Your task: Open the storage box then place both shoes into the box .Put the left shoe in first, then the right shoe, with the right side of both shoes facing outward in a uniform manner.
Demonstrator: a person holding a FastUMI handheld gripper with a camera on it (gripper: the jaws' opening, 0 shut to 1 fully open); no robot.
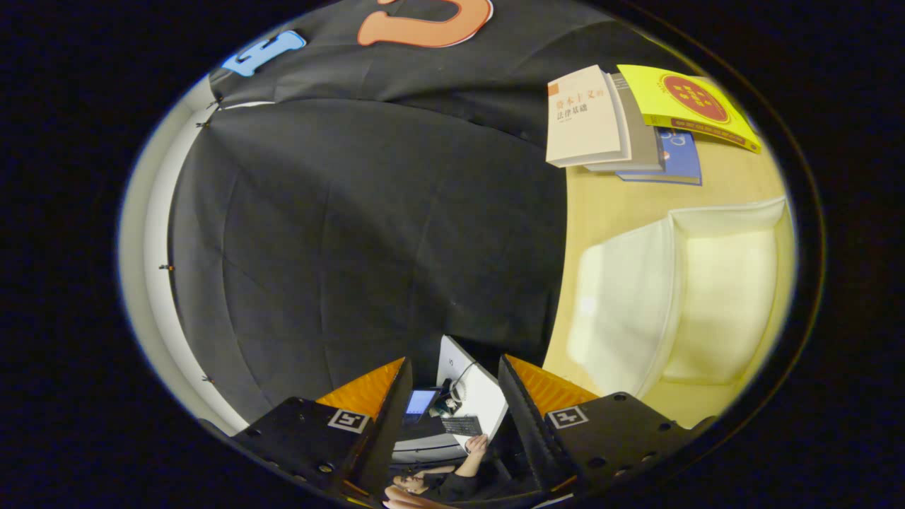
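The gripper (452, 396) stands open, holding nothing; beyond its fingers, one translucent storage box (679, 304) on the wooden table (608, 205), near four stacked books (622, 124)

You could read Chinese print on the cream book (584, 116): a line of red characters, "资本主义的", with "法律基础" in darker characters below it. The yellow book (686, 106) carried a round red seal with characters too small to make out. Each finger (350, 420) of your gripper (452, 396), held apart, bore a square black-and-white marker.
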